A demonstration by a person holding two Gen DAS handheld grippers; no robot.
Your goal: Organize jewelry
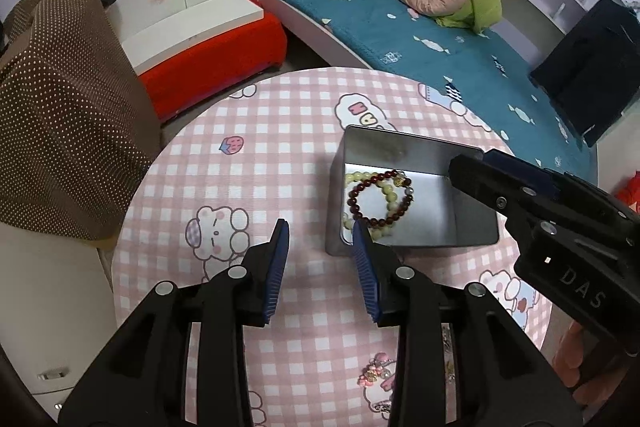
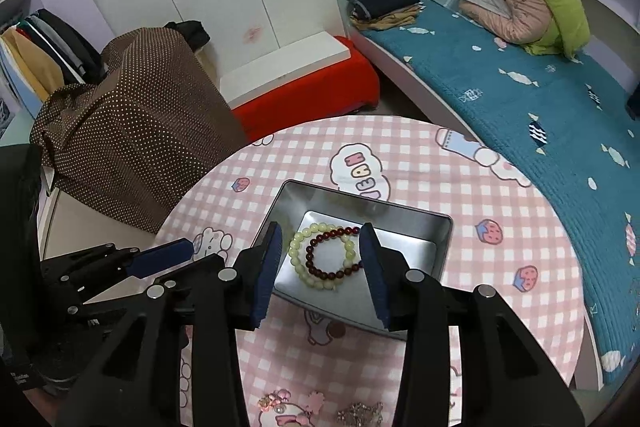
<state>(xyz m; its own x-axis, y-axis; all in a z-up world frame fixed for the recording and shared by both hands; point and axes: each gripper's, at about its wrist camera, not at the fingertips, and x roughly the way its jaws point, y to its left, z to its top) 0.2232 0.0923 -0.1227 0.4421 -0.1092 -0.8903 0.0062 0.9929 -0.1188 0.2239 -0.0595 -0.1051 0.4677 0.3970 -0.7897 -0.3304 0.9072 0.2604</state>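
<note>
A: Tin (image 2: 416, 227) as landmark. It sits mid-table on the pink checked cloth (image 2: 480, 195), open top, w/ the dark red bead bracelet (image 2: 320, 259) lying over the pale green bead bracelet (image 2: 298, 247) on its floor, toward the tin's left wall.

B: Your claws?

A: Right gripper (image 2: 320, 259) hangs above the tin's near edge, jaws spread, nothing pinched; both bracelets show in the gap but lie flat below, pads not on them. Left gripper (image 1: 320, 259) is at the tin's near-left corner, jaws also spread and empty, right pad (image 1: 366, 267) over the tin's rim.

B: Room to move?

A: Bare cloth left of the tin and beyond it up to the table's far edge. Right of the tin, cloth runs to the round edge, then the teal bed (image 2: 520, 99) close by.

B: What does each view add?

A: Left wrist view shows your right gripper (image 1: 472, 171) over the tin's far-right corner. Right wrist view shows the tin's whole floor, plus a pink flower piece (image 2: 276, 401) and a glittery piece (image 2: 360, 413) on the cloth nearer you than the tin. Left wrist view catches only a pink cluster (image 1: 374, 373) there.
</note>
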